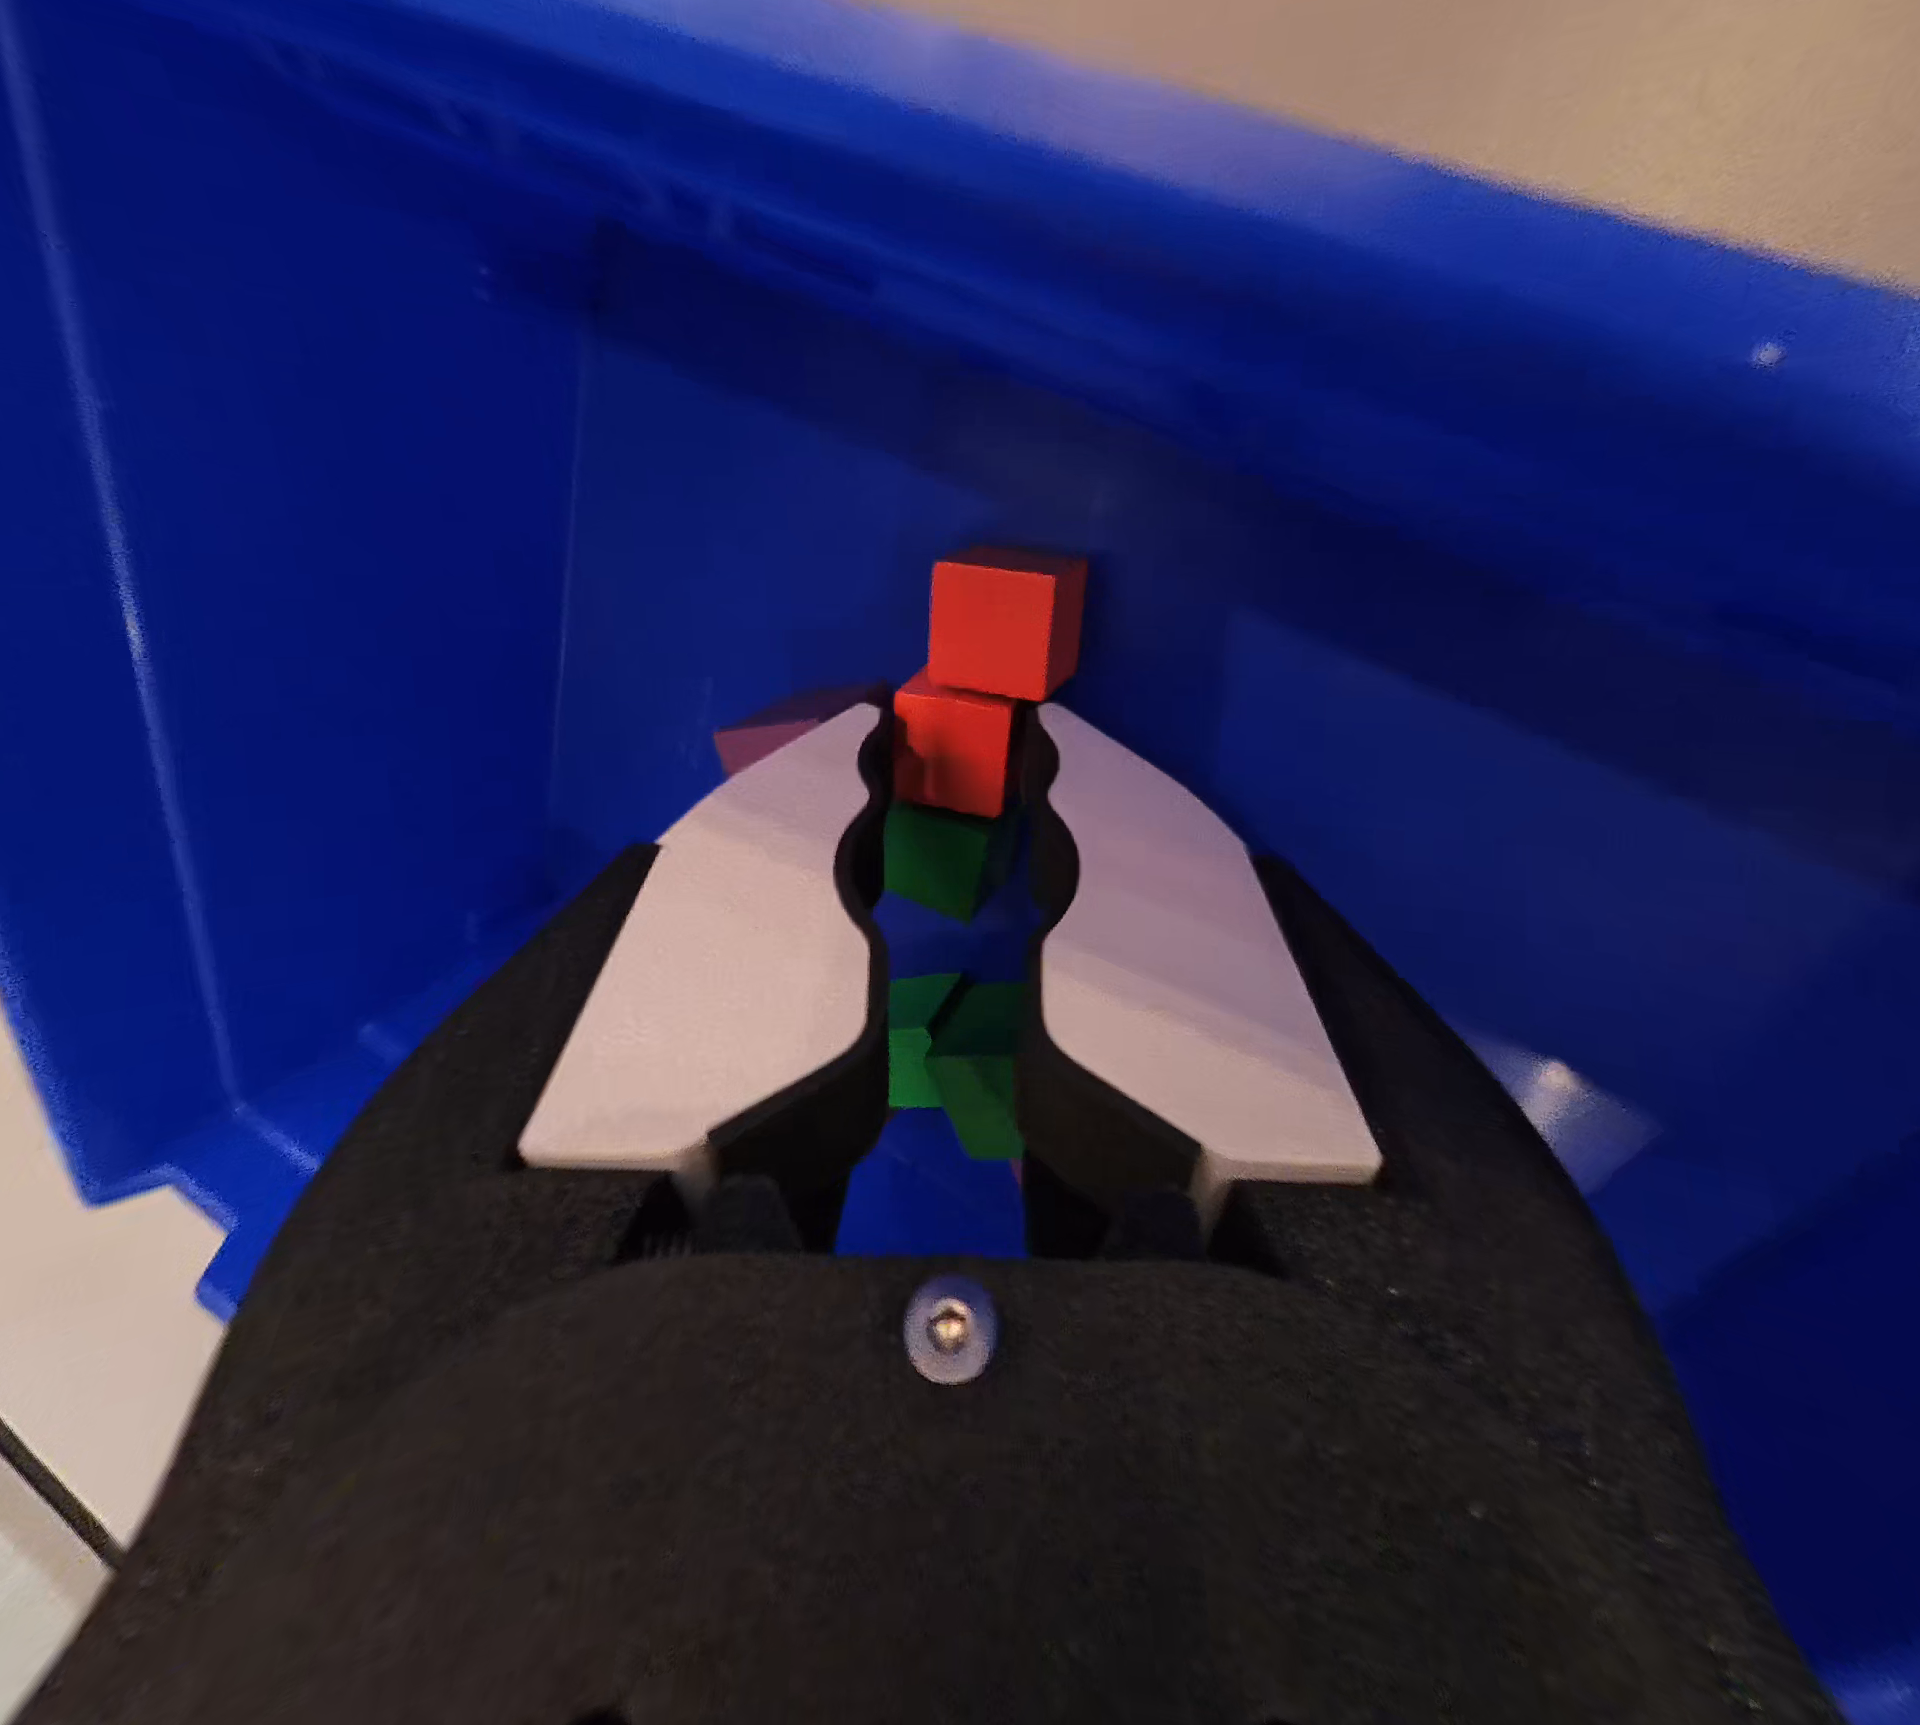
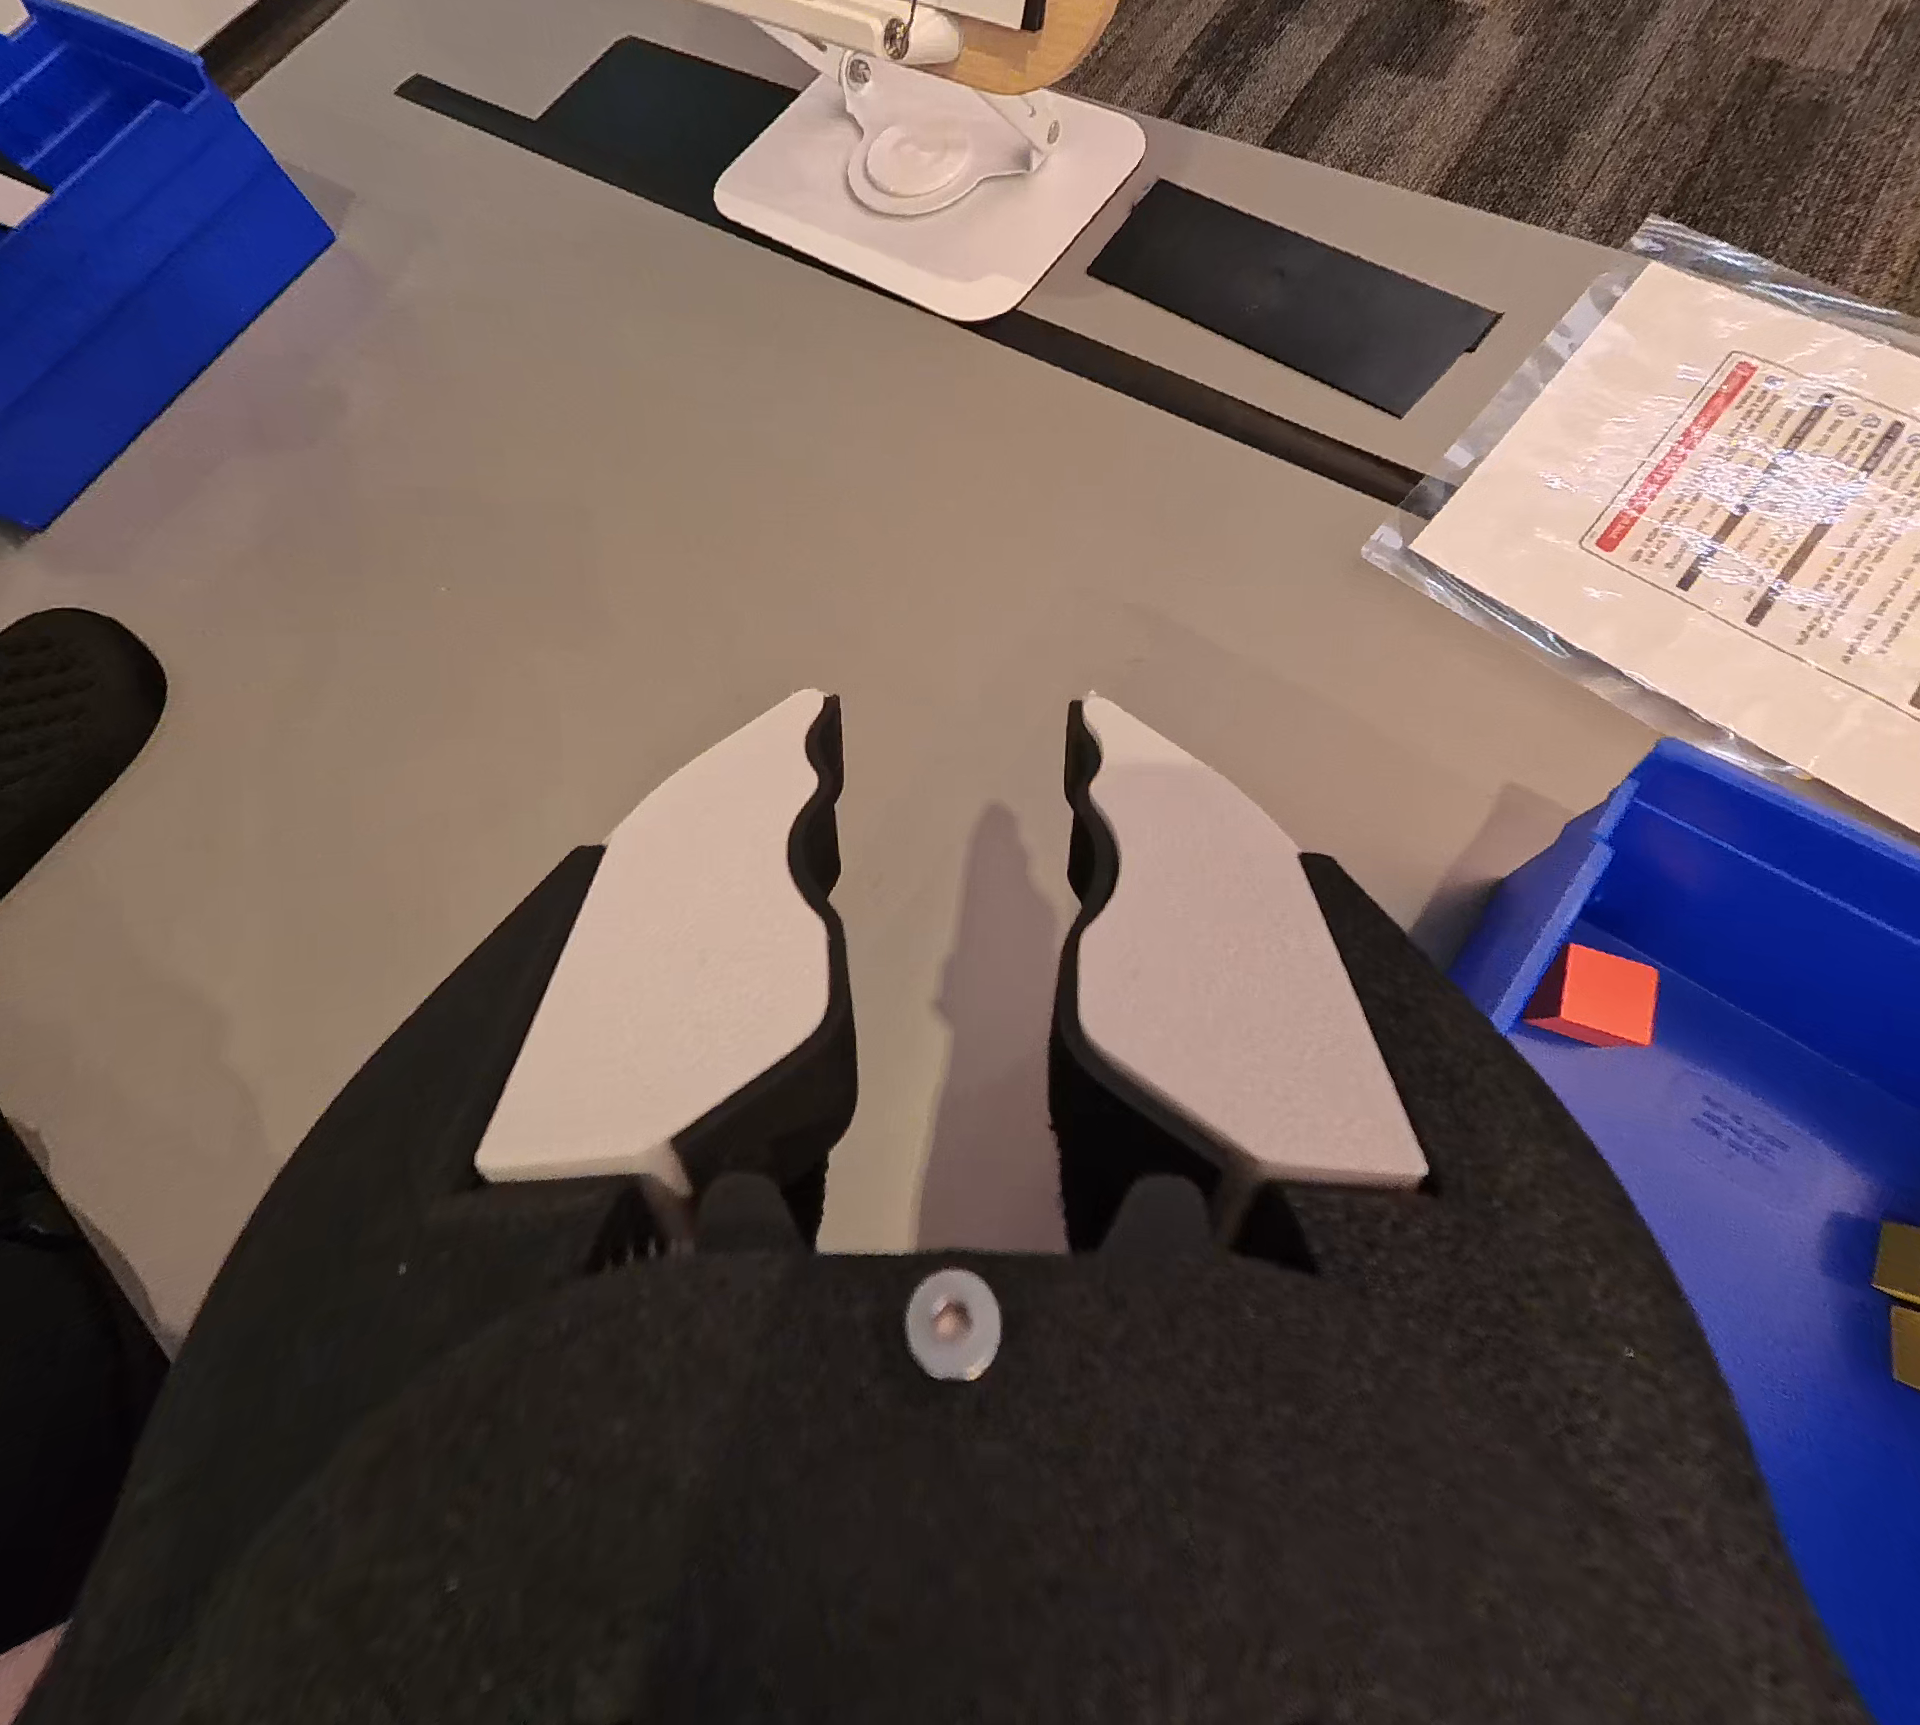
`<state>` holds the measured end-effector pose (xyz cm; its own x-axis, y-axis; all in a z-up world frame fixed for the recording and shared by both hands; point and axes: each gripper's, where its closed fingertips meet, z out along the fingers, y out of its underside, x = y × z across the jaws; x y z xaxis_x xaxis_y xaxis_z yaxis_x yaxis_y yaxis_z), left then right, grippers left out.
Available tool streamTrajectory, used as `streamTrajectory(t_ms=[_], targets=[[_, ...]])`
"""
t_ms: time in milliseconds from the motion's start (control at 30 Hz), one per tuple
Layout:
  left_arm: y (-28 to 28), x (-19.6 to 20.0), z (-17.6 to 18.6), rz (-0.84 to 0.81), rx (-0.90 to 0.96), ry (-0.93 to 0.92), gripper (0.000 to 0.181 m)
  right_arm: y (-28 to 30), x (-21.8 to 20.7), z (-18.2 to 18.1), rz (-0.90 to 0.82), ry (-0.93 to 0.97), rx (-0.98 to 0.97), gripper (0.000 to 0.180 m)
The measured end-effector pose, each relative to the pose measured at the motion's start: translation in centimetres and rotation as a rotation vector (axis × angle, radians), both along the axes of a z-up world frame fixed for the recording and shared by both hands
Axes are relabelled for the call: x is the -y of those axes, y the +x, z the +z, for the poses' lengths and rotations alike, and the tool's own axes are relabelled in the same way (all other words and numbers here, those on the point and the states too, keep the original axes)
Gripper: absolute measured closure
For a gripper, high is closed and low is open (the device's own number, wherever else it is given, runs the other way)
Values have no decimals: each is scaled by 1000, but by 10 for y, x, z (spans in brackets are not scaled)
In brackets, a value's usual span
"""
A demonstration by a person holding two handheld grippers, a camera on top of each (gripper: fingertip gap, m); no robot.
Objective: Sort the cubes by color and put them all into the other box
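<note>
In the left wrist view my left gripper (image 1: pixel 956 725) is inside a blue box (image 1: pixel 416 480), close to its far wall. Its tips are shut on a red cube (image 1: pixel 951 756). A second red cube (image 1: pixel 1003 621) sits just beyond it against the wall. Green cubes (image 1: pixel 935 860) show on the box floor through the gap between the fingers. A purple cube (image 1: pixel 779 725) peeks out left of the left finger. In the right wrist view my right gripper (image 2: pixel 954 704) is open and empty over the grey table (image 2: pixel 623 480).
Another blue box (image 2: pixel 1766 1104) at the right holds a red cube (image 2: pixel 1595 995) and yellowish cubes (image 2: pixel 1901 1280) at the frame edge. The first blue box also shows at far left (image 2: pixel 135 273). A white stand (image 2: pixel 925 179) with a sheet stands at the back. A bagged sheet (image 2: pixel 1714 512) lies at right.
</note>
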<state>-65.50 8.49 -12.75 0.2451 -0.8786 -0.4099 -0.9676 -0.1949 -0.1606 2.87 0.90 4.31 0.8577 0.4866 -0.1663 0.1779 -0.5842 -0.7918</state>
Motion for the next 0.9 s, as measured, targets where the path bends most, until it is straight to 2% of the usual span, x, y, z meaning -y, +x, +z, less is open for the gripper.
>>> streamTrajectory(t_ms=[133,233,367,467,600,667,733,800,900], targets=[[2,-8,47,44,96,186,159,-7,-3,6,11,25,-8,140],[40,-6,115,33,357,372,159,-34,-6,24,80,89,-62,141],[138,31,213,-162,775,530,160,-113,3,57,327,170,-222,140],[215,74,257,-366,972,568,160,-185,21,79,543,210,-377,137],[300,115,278,-577,1097,573,160,-256,47,99,722,185,-619,135],[333,132,279,-664,1129,548,160,-275,59,105,777,95,-760,135],[358,142,278,-723,1139,533,160,-282,68,108,820,12,-865,143],[374,148,277,-763,1151,533,160,-286,68,103,814,-43,-879,141],[387,153,274,-792,1179,506,160,-291,61,91,772,-55,-822,127]])
